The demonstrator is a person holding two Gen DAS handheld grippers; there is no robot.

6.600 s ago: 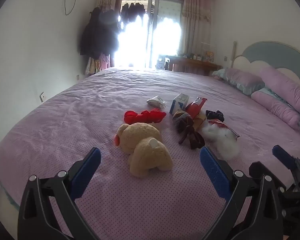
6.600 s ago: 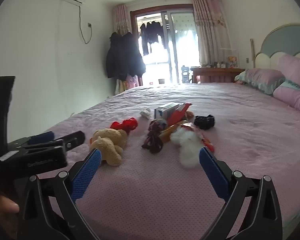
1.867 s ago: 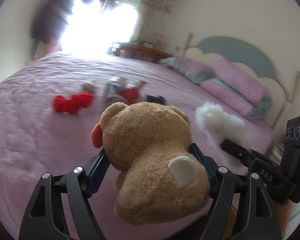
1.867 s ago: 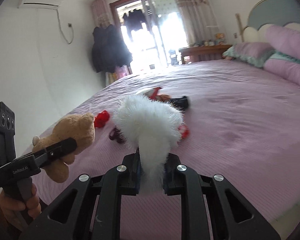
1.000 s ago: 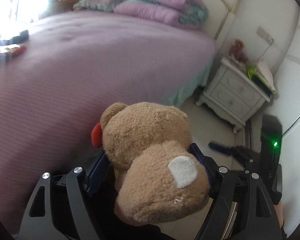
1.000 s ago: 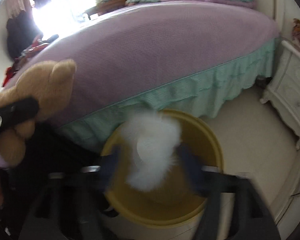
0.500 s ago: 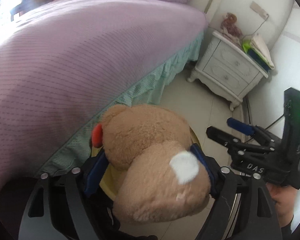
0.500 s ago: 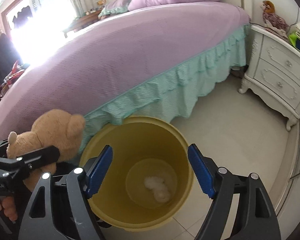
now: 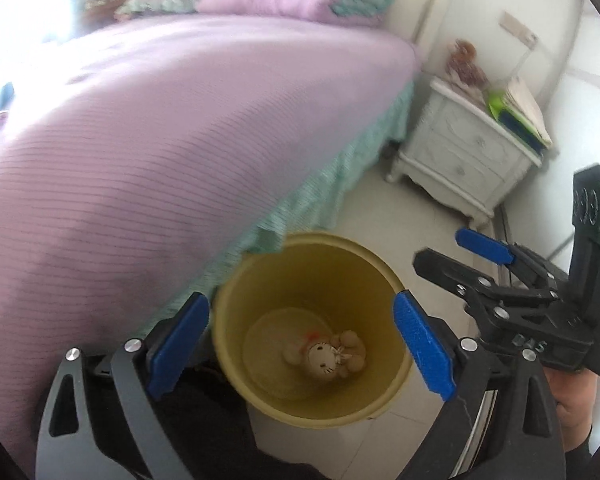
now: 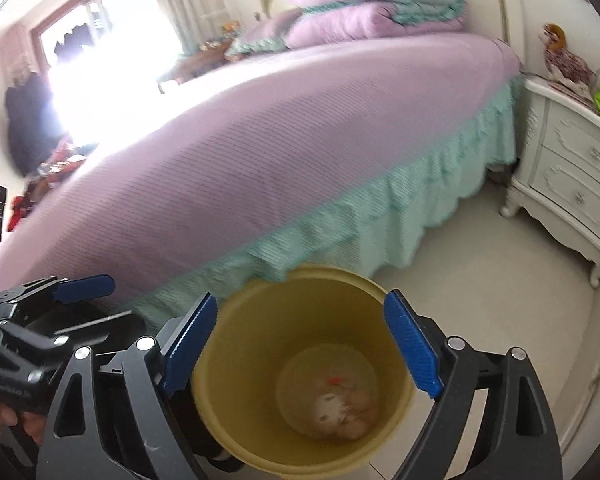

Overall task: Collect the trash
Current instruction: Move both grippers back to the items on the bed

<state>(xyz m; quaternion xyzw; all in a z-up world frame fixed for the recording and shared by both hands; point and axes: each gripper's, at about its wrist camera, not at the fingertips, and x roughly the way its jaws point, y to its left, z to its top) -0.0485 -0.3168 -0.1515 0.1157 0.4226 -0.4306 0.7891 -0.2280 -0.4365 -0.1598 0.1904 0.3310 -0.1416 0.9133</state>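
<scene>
Down at the bottom of the yellow bucket (image 9: 314, 320), which stands on the tiled floor (image 9: 412, 216) against the bed's green valance (image 10: 340, 236), lie two soft toys pressed together: a white plush with a cat-like face (image 9: 322, 360) and a tan teddy bear (image 9: 350, 354) tucked beside it. The right wrist view shows the same pair only as a pale blur.

Directly above the bucket's mouth hangs the left gripper (image 9: 300, 346), its blue pads spread wide to either rim and nothing between them. The right gripper (image 10: 300, 350) hangs over the bucket too, jaws equally far apart and empty; each tool appears at the edge of the other's view.

Judging by this, two pieces are collected and both claws are free for another trip. More seems to be left: at the far corner of the bed (image 10: 260, 140), near the bright window, sits a smear of red and dark items (image 10: 52, 176), well apart from the bucket. What they are I cannot tell, since glare and motion blur wash them out.

Beyond the bucket, a white nightstand (image 10: 572, 184) stands by the bed's head corner with a plush doll (image 10: 564, 60) on top; folded purple quilts (image 10: 364, 4) are stacked at the head of the bed. The bucket's base is cut off behind the gripper frames, and the hands holding the tools show only as slivers at the frame edges.
</scene>
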